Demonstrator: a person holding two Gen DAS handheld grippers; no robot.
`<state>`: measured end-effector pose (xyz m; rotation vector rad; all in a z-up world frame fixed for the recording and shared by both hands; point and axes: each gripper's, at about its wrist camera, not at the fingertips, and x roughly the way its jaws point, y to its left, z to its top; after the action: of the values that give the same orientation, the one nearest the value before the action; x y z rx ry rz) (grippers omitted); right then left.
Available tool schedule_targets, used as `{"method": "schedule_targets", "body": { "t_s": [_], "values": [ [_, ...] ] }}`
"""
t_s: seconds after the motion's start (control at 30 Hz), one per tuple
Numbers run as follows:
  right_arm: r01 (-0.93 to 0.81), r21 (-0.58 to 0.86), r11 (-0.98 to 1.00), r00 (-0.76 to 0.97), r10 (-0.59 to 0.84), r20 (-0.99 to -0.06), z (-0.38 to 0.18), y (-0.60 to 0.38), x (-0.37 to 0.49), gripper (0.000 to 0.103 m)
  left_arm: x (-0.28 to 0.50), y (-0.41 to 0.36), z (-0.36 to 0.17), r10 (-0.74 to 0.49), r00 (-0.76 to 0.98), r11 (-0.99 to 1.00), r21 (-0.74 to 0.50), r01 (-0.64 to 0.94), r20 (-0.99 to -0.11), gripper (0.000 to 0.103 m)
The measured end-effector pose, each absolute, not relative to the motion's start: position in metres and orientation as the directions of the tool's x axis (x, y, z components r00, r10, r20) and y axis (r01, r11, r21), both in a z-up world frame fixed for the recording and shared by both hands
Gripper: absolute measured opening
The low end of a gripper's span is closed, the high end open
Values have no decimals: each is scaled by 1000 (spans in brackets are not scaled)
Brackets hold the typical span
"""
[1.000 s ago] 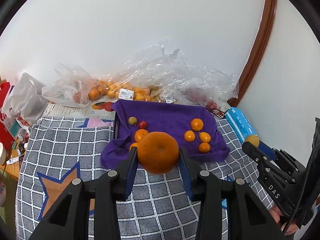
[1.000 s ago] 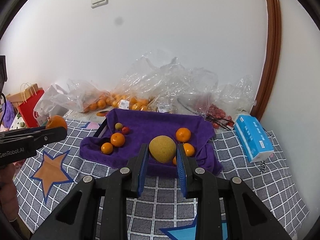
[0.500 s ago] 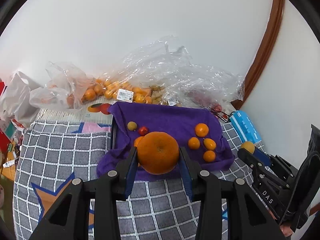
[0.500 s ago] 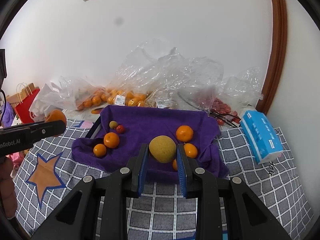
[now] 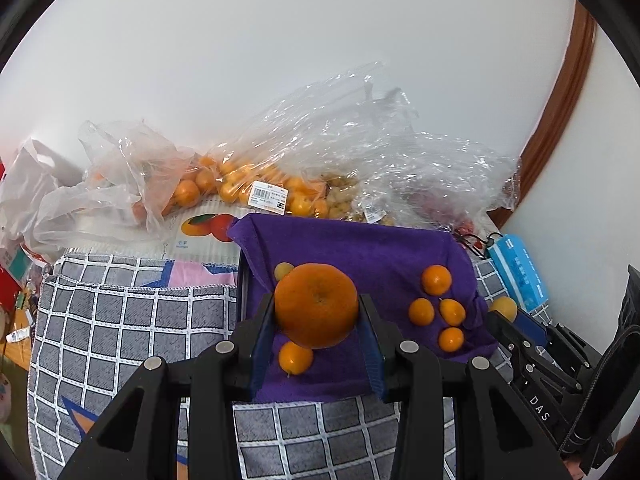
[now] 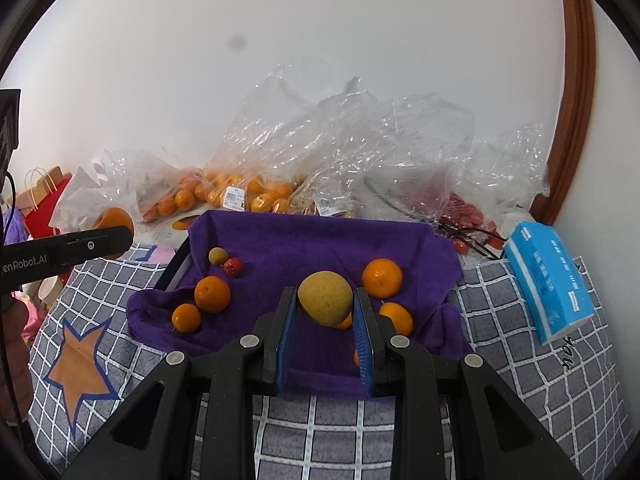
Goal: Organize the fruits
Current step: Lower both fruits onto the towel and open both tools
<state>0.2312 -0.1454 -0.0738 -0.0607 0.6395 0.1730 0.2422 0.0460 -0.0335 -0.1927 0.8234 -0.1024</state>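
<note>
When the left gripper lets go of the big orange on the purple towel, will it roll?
Probably a little: the big orange is round. The purple towel looks soft and creased, so it likely settles fast. Small oranges nearby may stop it.

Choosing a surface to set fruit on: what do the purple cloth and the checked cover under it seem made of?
Purple cloth: looks like soft terry or microfibre, matte and fuzzy, slumping in folds. Checked cover: seems a woven fabric, grey squares with white lines, grainy weave showing.
</note>
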Motion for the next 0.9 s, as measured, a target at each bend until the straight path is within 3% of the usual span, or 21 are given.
{"method": "schedule_targets", "body": {
  "t_s": [0.33,0.9],
  "values": [
    [-185,37,982,760,166,-628,-94,-148,257,27,270,65,-51,-127,654,980,-195,-33,-745,38],
    [-236,67,970,635,206,-745,-158,-132,283,28,321,51,-99,-169,570,974,-224,-27,-804,38]
  ]
}}
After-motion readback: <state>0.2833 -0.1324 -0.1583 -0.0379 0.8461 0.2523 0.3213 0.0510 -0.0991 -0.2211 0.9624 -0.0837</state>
